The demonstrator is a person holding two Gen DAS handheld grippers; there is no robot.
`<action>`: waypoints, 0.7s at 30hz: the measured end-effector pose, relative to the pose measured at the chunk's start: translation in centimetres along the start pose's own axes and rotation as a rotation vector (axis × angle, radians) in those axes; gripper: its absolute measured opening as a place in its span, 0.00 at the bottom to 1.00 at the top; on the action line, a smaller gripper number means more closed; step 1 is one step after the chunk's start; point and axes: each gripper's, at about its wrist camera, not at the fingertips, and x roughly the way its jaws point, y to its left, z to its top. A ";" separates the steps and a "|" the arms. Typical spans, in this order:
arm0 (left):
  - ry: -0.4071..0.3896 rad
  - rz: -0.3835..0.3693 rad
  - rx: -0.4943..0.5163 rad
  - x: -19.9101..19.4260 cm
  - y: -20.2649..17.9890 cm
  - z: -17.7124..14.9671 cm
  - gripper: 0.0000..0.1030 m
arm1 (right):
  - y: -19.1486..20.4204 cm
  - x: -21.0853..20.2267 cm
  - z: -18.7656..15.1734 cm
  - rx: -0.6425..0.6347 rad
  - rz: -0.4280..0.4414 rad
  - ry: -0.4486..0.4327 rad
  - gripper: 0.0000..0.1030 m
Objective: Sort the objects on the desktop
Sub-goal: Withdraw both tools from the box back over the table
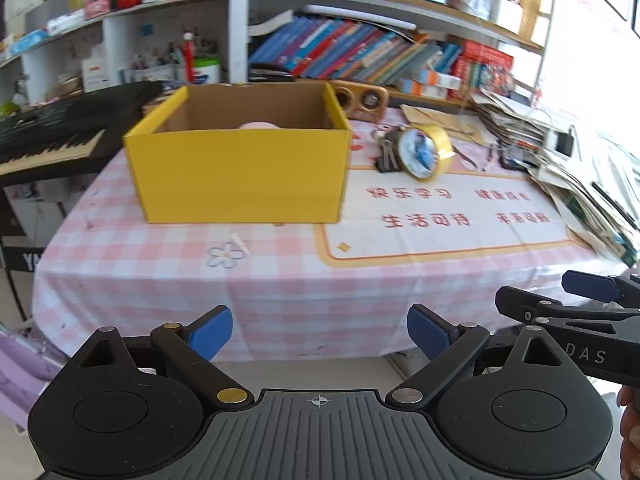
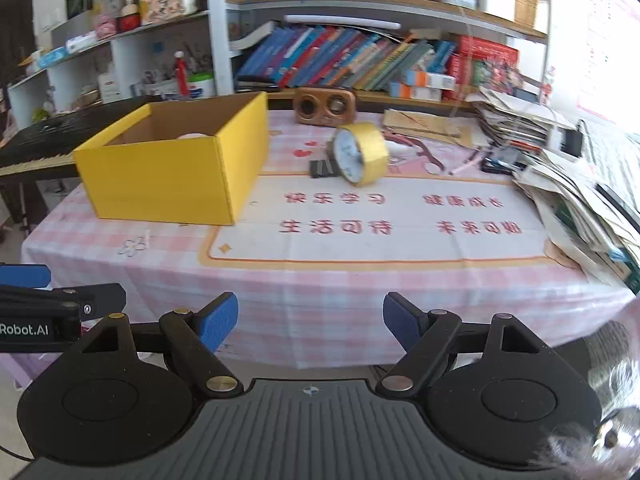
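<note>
Yellow cardboard box stands open-topped on the pink checked tablecloth, its long side running across the left wrist view, while the right wrist view shows it from a corner with 2 walls visible. Something pale pink lies inside, too hidden to name. Right of the box, well apart from it, a roll of yellow tape stands on edge against a round clock, the clock face tilted toward the cameras; black binder clips lie just beside them. Only the left wrist view shows a small white scrap in front of the box. Behind, a wooden speaker sits near the bookshelf.

Both grippers hang short of the table's near edge, pointing down at it side by side. The left gripper has its blue pads spread with nothing between them. The right gripper is likewise released and empty.
</note>
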 end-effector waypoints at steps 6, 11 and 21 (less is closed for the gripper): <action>0.008 -0.028 0.019 0.6 -1.3 0.3 0.93 | -1.4 -0.1 -0.3 0.027 -0.032 0.012 0.77; 0.006 -0.041 0.031 1.2 -2.3 1.0 0.93 | -2.4 0.1 0.0 0.035 -0.044 0.010 0.77; 0.018 -0.072 0.058 3.4 -4.8 2.6 0.93 | -5.1 1.4 1.2 0.059 -0.078 0.022 0.78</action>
